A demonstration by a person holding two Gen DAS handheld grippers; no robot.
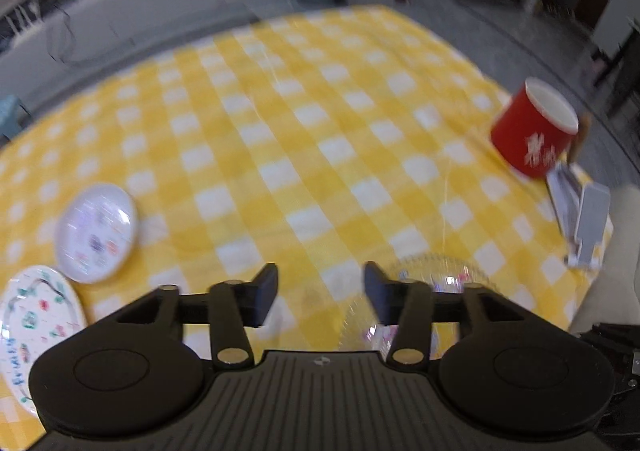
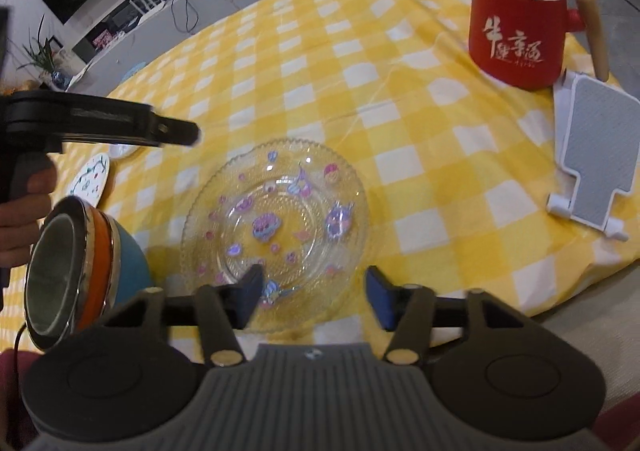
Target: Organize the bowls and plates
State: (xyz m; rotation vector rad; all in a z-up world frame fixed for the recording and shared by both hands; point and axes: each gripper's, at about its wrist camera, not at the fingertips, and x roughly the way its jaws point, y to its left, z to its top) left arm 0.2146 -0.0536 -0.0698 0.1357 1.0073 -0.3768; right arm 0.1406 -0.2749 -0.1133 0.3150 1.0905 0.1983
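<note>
Both grippers, left gripper [image 1: 320, 297] and right gripper [image 2: 314, 297], gape empty above the glass plate [image 2: 276, 227]

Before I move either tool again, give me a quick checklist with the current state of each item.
1. Right tool open and empty, above the near rim of the glass plate: ok.
2. Left tool open and empty: ok.
3. Glass plate flat on the tablecloth: ok.
4. Stacked bowls upright: not ok, they look tipped, though that may be the lens.
5. Two small plates stacked: not ok, side by side.
6. Red mug away from the plates: ok.
</note>
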